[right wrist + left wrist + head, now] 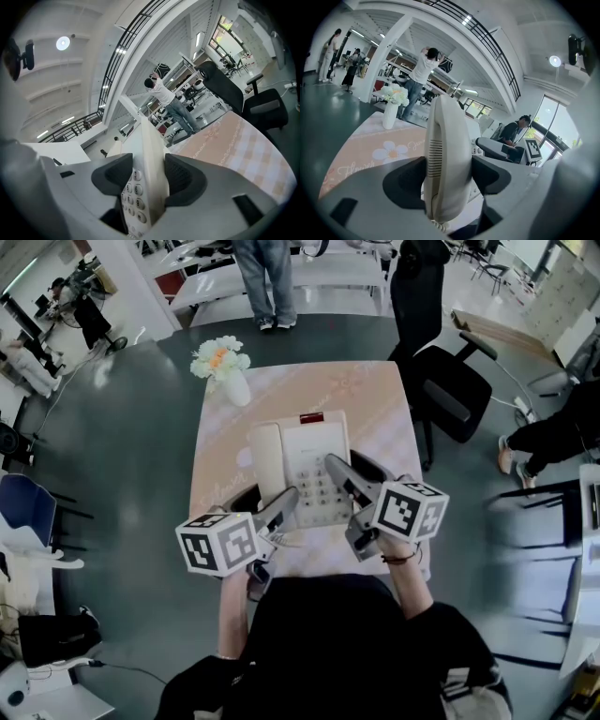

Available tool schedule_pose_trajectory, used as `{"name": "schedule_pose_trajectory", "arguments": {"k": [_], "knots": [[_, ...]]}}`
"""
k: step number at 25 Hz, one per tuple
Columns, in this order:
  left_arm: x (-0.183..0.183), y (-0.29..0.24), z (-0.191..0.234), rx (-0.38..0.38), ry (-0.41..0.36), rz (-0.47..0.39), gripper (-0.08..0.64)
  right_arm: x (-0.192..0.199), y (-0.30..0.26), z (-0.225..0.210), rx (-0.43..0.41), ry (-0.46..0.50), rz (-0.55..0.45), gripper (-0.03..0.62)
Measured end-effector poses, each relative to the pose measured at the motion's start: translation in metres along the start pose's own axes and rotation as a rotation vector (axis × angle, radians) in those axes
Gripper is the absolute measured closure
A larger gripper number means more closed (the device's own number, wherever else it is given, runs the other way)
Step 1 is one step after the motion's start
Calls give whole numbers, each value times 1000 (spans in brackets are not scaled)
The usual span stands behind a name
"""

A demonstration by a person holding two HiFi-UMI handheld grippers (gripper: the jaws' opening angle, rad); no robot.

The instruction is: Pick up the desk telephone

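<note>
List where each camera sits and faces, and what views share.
Head view: on the person's head, looking down at the desk telephone on the table; left gripper, right gripper, forearms show.
Left gripper view: on the left gripper, looking along its jaws, shut on the handset, toward a flower vase.
Right gripper view: on the right gripper, jaws shut on the keypad edge, toward a black chair.
Shared: desk telephone in all; both gripper views show a standing person.

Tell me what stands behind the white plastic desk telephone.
A white vase of pale flowers stands behind the white desk telephone, at the far left of the pink patterned tablecloth. The telephone's body covers the cloth under it.
</note>
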State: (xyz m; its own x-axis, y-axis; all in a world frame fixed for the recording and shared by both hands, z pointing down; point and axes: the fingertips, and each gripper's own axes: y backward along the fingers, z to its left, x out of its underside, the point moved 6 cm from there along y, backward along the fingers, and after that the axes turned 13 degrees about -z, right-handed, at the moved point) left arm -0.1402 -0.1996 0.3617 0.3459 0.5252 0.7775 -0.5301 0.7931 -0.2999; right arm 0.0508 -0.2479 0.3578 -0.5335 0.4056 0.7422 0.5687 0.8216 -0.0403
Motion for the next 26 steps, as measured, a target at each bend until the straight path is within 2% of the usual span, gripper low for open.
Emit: {"name": "schedule_pose_trajectory", "arguments": {"k": [16, 26], "knots": [[1, -2, 1, -4, -8, 3, 259, 1, 0, -3, -3, -7, 1, 390], [2, -10, 6, -12, 12, 13, 259, 2, -7, -9, 8, -15, 12, 390]]}}
